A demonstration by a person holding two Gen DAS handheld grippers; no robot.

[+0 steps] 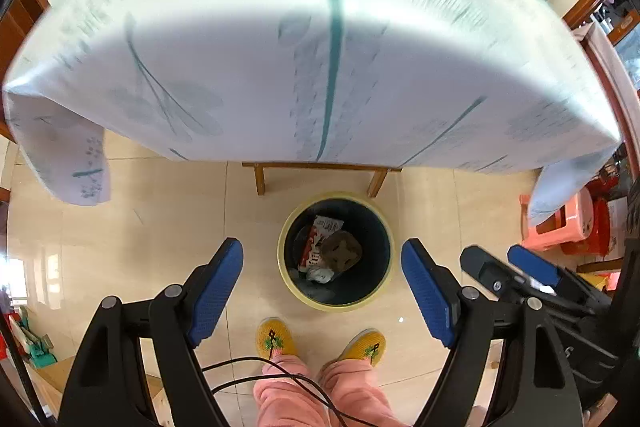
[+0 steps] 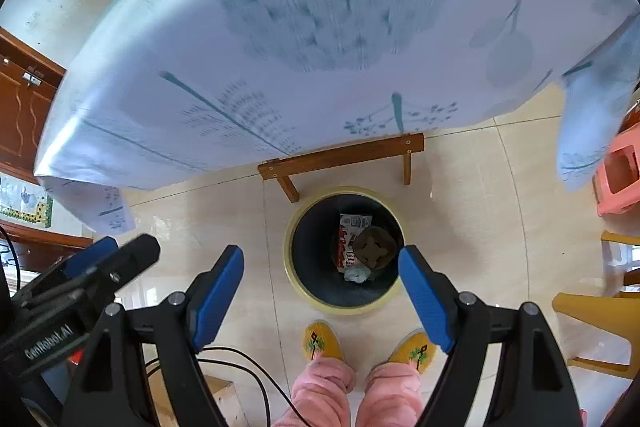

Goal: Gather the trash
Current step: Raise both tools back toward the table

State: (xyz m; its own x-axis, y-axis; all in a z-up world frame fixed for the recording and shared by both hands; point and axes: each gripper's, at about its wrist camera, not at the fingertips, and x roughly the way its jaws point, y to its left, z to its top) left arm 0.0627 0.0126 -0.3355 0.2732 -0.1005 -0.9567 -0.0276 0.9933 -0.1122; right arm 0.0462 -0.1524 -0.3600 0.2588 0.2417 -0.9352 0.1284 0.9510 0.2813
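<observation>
A round bin with a cream rim [image 1: 294, 291] [image 2: 298, 281] stands on the tiled floor in front of the table. Inside lie a red and white carton [image 1: 316, 247] [image 2: 347, 247], a brown crumpled piece [image 1: 341, 251] [image 2: 375, 247] and a pale crumpled wad [image 1: 320, 274] [image 2: 357, 274]. My left gripper [image 1: 322, 291] is open and empty, held above the bin. My right gripper [image 2: 322, 291] is open and empty, also above the bin; it shows at the right of the left wrist view [image 1: 504, 267]. The left gripper shows at the left of the right wrist view [image 2: 116, 255].
A table with a white and teal patterned cloth [image 1: 320, 47] [image 2: 320, 47] fills the upper view. A wooden stool [image 1: 320, 173] [image 2: 344, 157] stands under it behind the bin. Pink and red plastic stools [image 1: 576, 227] are at the right. The person's yellow slippers [image 1: 320, 343] are near the bin.
</observation>
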